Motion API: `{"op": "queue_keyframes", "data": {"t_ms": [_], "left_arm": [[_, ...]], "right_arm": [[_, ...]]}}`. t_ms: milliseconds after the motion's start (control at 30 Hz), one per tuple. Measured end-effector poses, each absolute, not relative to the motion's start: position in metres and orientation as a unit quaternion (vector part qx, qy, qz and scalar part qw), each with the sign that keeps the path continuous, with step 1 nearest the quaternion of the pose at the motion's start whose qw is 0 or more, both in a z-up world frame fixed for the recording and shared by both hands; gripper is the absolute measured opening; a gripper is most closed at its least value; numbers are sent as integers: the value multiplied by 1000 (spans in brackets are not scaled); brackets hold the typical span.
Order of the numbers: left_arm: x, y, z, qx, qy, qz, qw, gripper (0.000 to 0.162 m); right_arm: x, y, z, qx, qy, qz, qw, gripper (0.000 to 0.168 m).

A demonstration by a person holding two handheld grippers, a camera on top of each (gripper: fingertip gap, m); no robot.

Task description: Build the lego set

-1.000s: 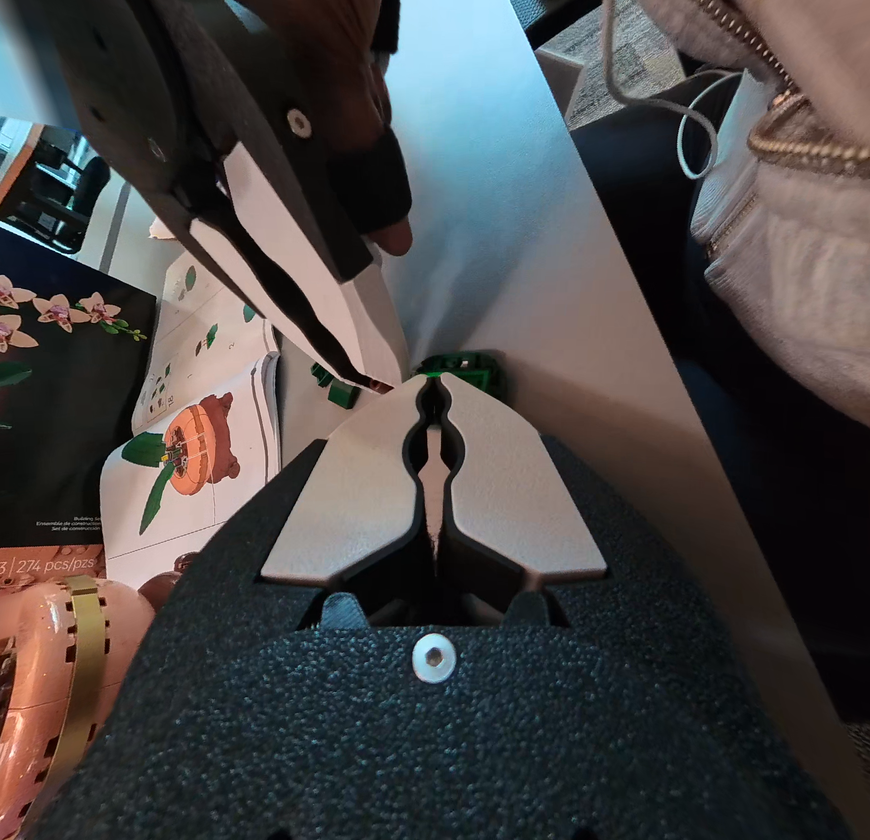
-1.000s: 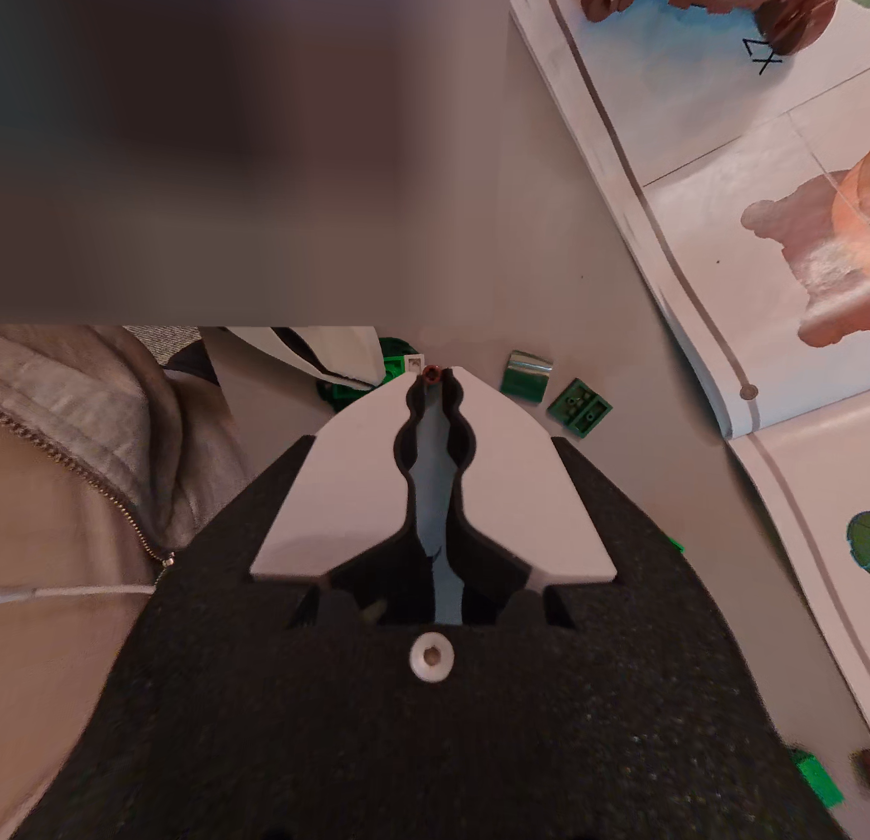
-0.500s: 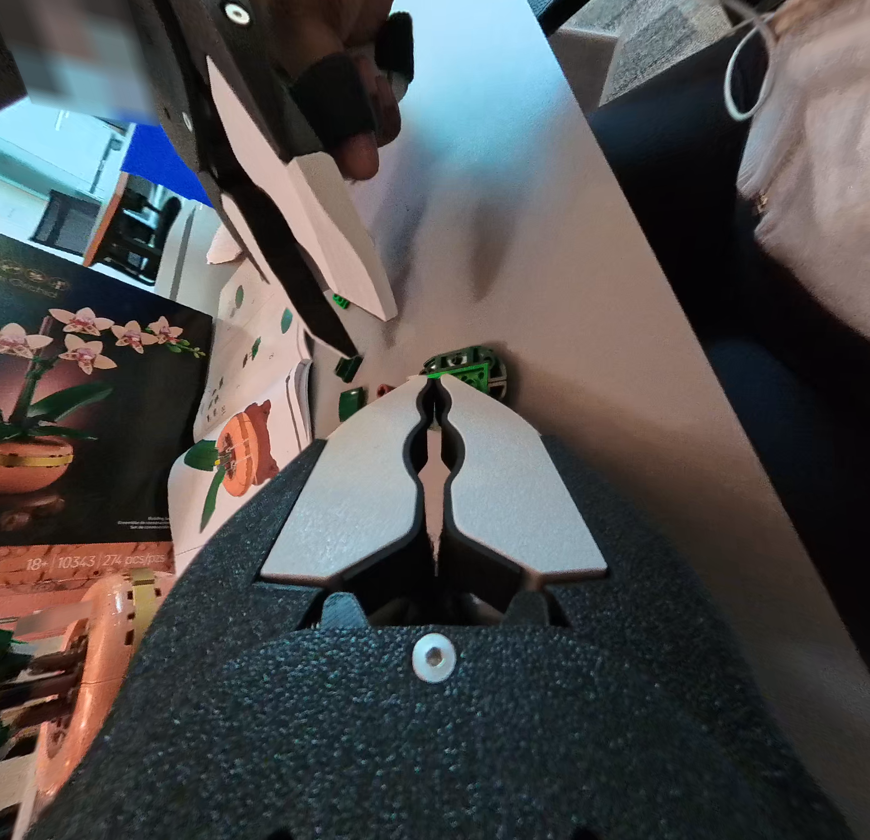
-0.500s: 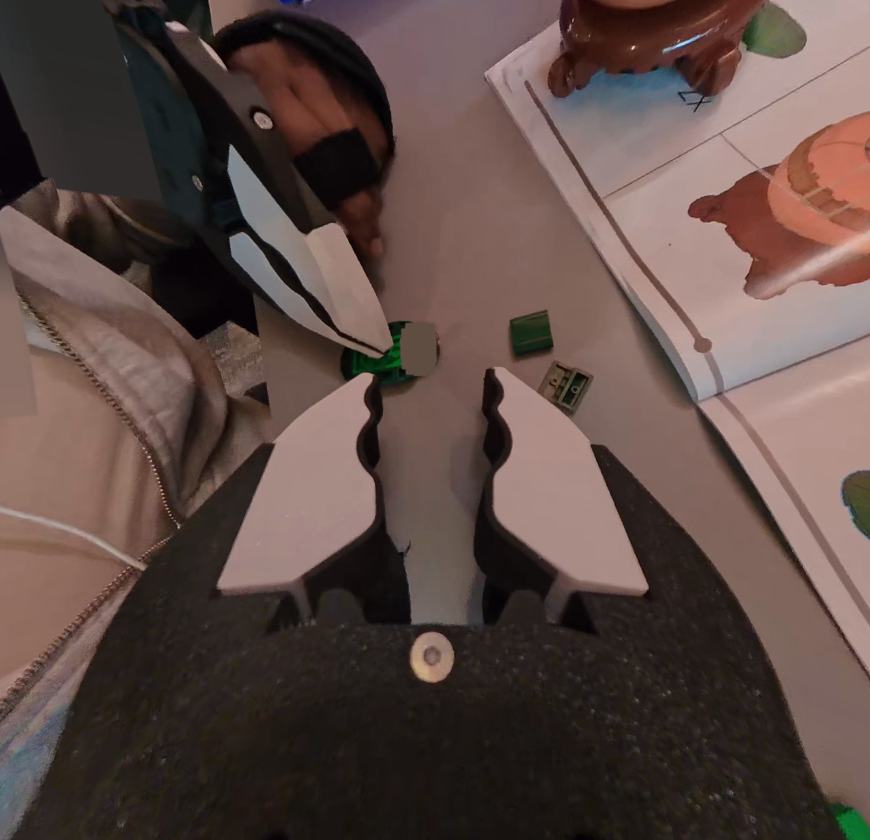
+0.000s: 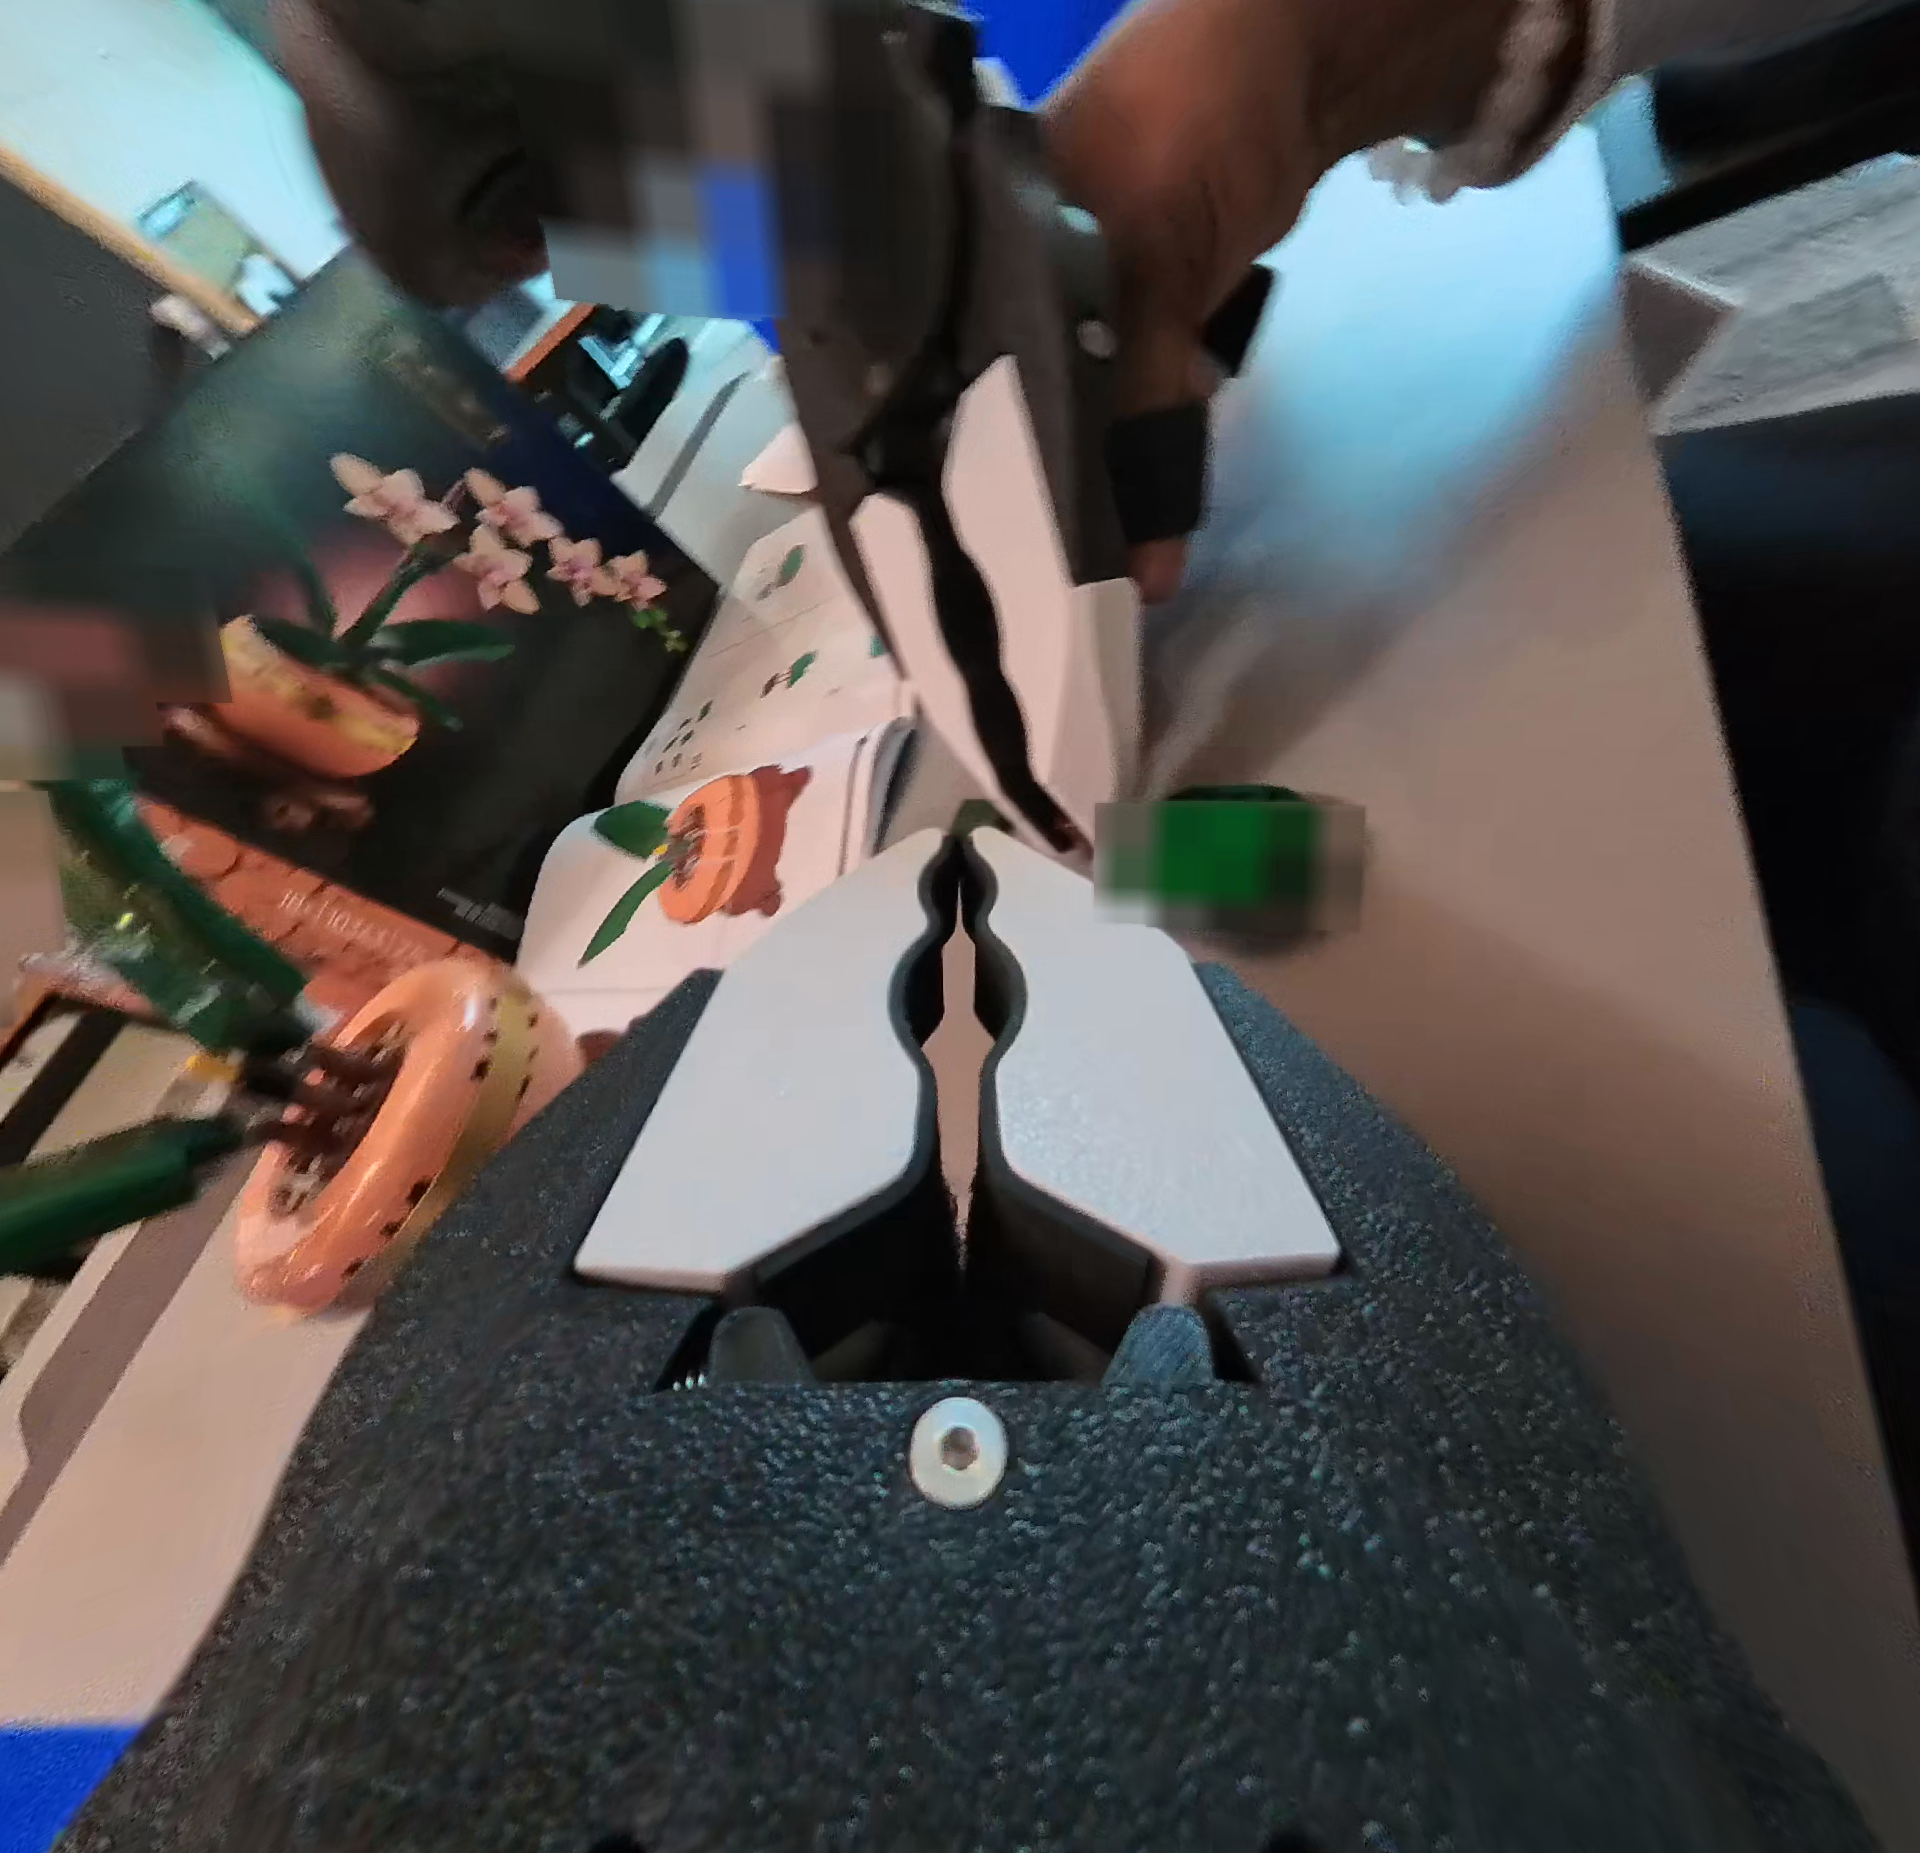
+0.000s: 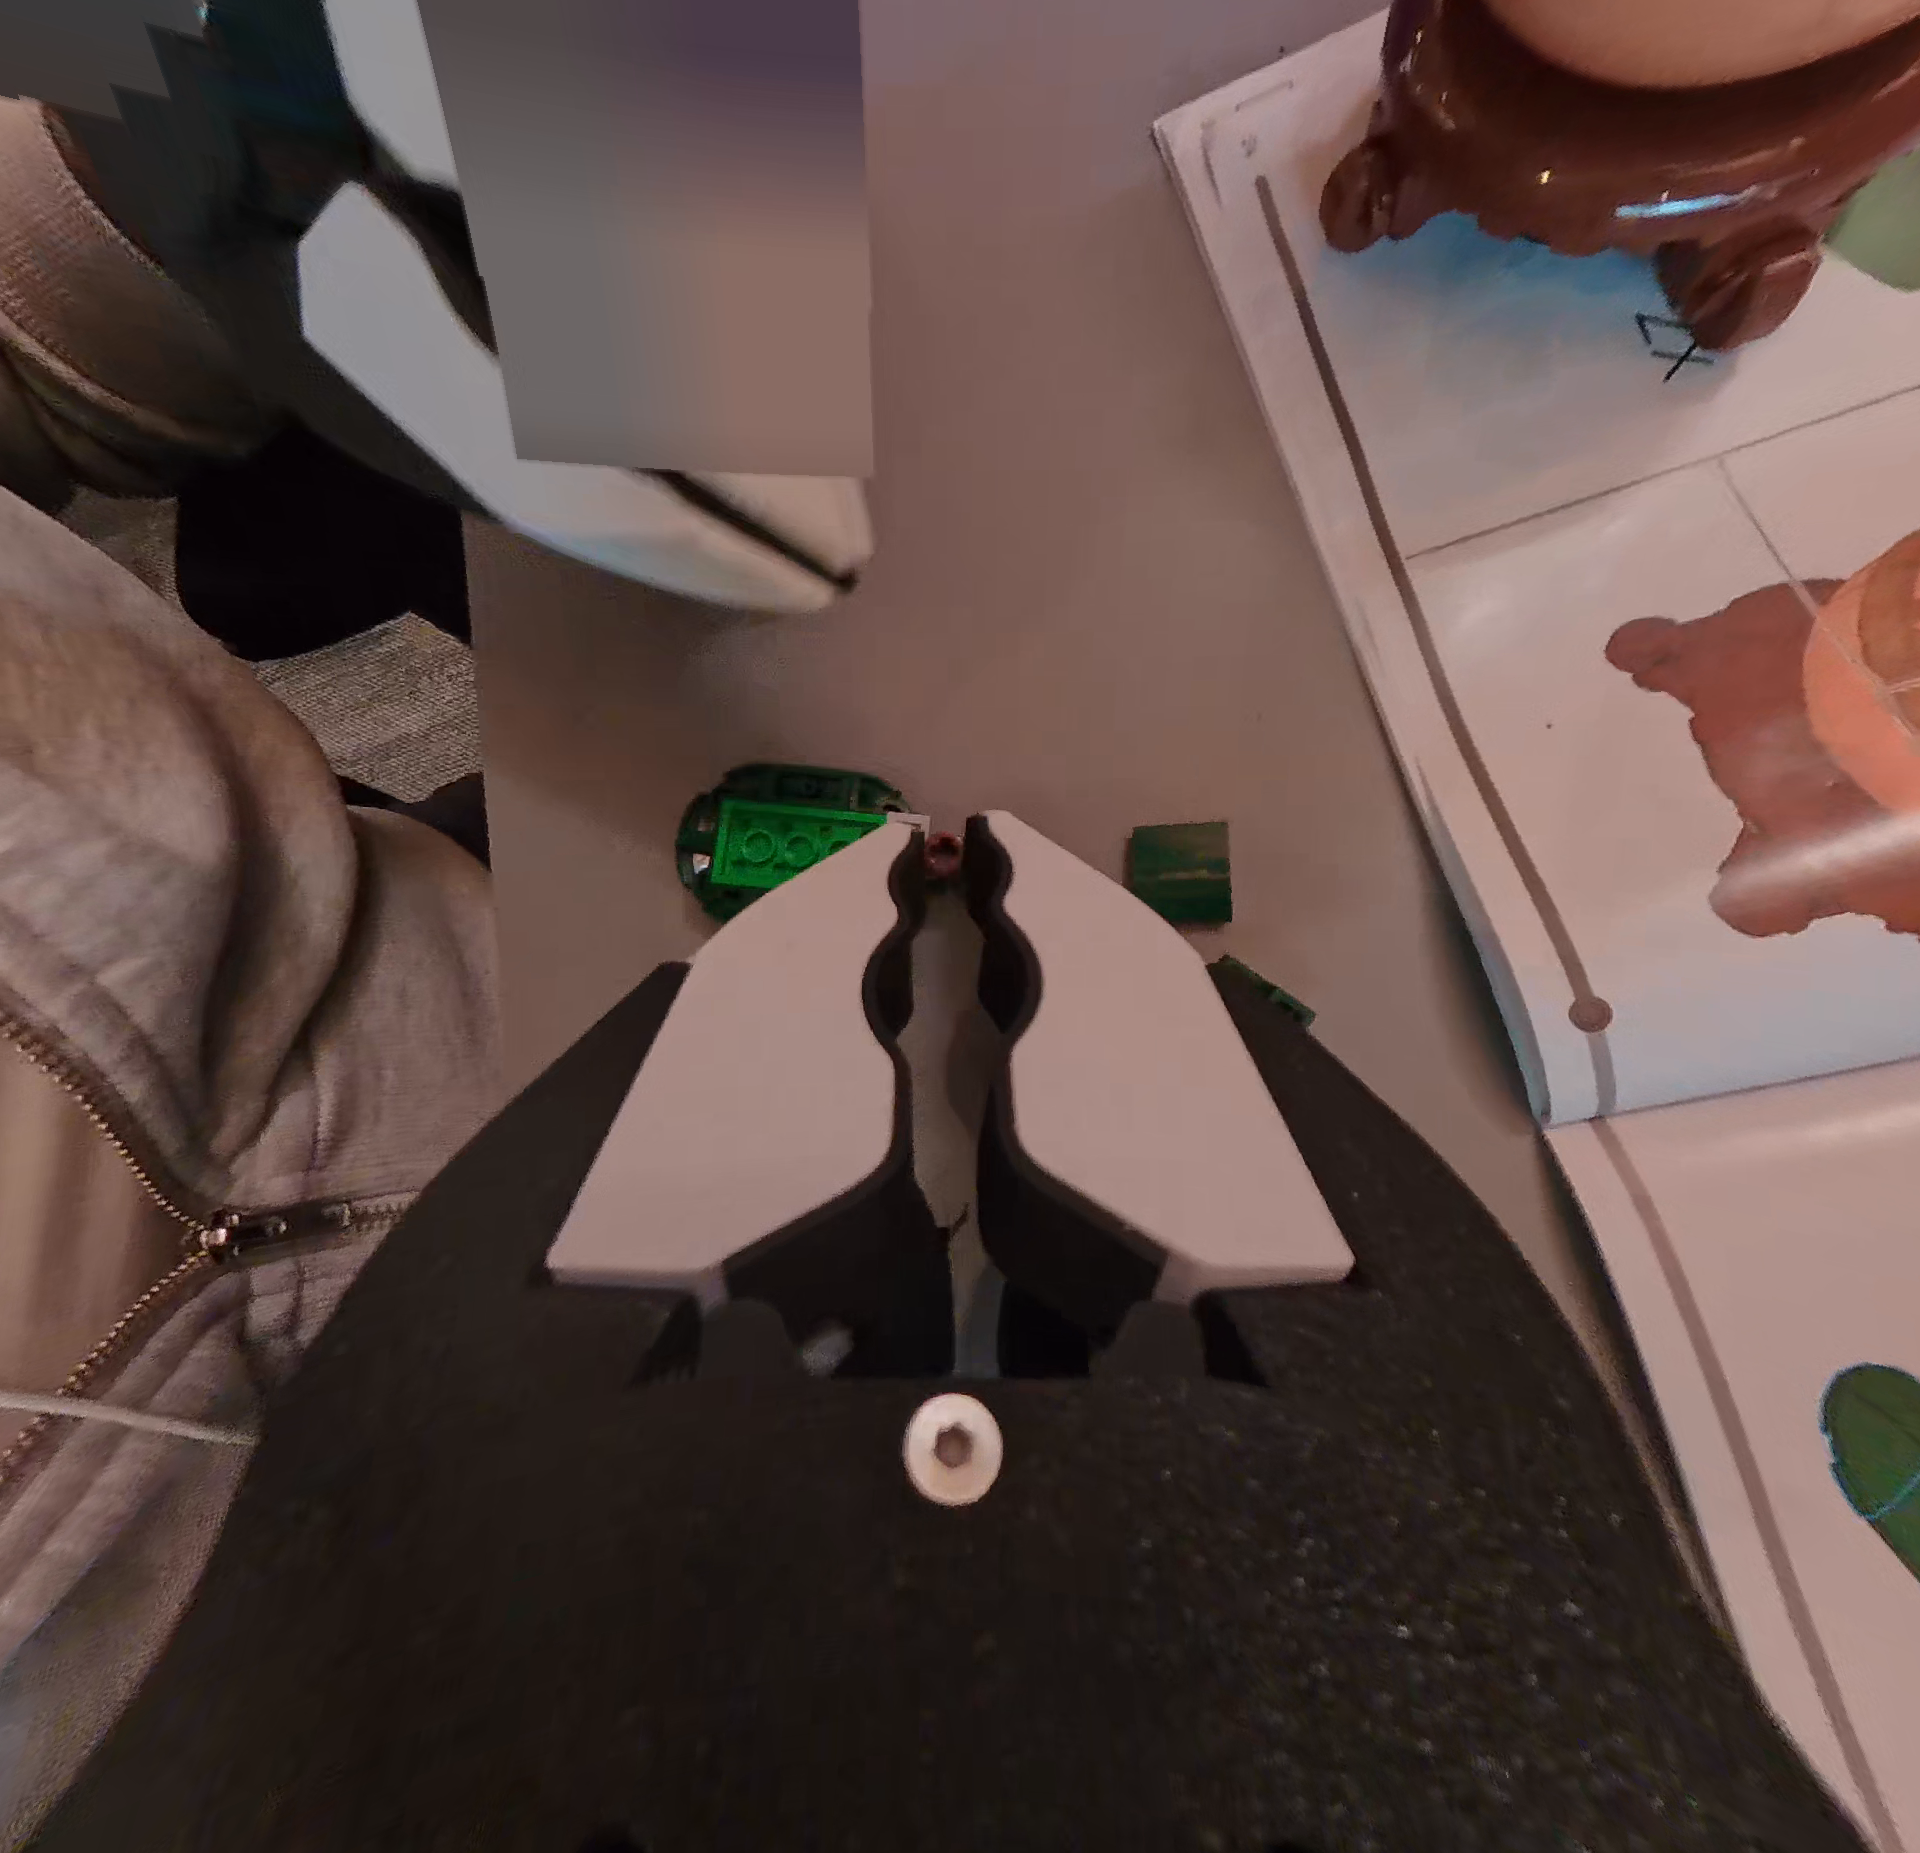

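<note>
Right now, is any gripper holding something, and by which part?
The right gripper pinches a tiny reddish-brown round piece by its sides, at the very fingertips. The left gripper is shut with nothing visible between its fingers.

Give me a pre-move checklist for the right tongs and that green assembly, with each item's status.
1. Grip: right tongs pinch small brown piece at their tips: ok.
2. Lift: small brown piece clear of the table: cannot tell.
3. Target: green assembly studs-up beside the tips: ok.
4. Support: left tongs steadying the green assembly: not ok; shut, empty, off it.
5. Clearance: dark green tile apart from the right tongs: ok.
</note>
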State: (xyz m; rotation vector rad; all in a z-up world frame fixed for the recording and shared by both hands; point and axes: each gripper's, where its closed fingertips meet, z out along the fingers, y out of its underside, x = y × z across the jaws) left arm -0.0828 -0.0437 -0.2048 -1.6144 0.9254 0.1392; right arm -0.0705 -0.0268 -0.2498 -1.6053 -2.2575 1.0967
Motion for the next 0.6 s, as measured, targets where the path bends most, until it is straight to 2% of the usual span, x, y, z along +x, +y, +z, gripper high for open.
{"op": "queue_keyframes", "data": {"t_ms": [133, 233, 267, 300, 333, 367, 433, 533, 600], "left_arm": [[-112, -35, -181, -714, 270, 46, 644, 0], [-114, -37, -165, -719, 177, -100, 664, 1], [-104, -40, -158, -709, 153, -196, 659, 46], [-88, -47, -151, -697, 137, -318, 628, 80], [-75, -55, -142, -677, 118, -436, 582, 94], [-68, -58, -130, -644, 94, -523, 551, 100], [-62, -58, -110, -574, 68, -612, 540, 95], [-34, -55, -111, -578, 111, -620, 519, 88], [-16, -58, -108, -573, 153, -617, 517, 75]], "right_arm": [[-76, -24, -223, -478, -750, 427, 165, 7], [-76, -25, -170, -373, -716, 509, 301, 7], [-73, -26, -148, -324, -699, 526, 360, 7], [-68, -26, -126, -277, -679, 530, 425, 7], [-62, -27, -108, -230, -662, 521, 487, 7], [-56, -29, -95, -189, -650, 504, 537, 7], [-48, -33, -80, -133, -637, 462, 603, 7], [-44, -40, -76, -106, -642, 434, 623, 7], [-37, -46, -71, -89, -628, 446, 631, 7]]}}
